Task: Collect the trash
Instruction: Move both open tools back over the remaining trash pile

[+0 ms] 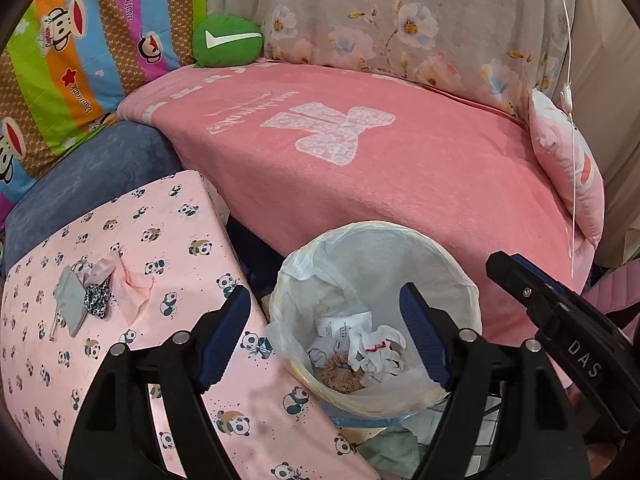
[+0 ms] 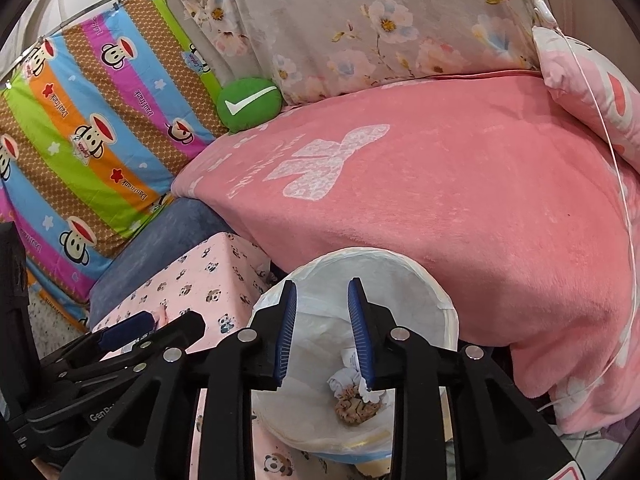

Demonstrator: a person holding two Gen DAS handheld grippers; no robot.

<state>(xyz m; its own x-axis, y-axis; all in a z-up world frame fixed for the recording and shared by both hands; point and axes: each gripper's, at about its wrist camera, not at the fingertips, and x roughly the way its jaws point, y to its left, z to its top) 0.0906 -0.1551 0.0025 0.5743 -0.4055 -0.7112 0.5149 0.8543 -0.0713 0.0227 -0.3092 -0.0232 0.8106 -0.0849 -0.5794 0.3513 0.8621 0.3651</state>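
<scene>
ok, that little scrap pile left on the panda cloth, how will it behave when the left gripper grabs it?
The scrap pile looks like thin, crumpled fabric or paper bits, so probably floppy and very light. It seems loose, so a pinch may lift only part. The panda cloth is wrinkled beside it and may snag.

Black grippers [image 1: 324,332], blue ribbed jaws, silver screws

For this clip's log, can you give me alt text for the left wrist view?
The open, empty left gripper hovers above a lined trash bin holding crumpled paper. More scraps lie on the panda-print cloth to its left, with a pink blanket behind.
</scene>
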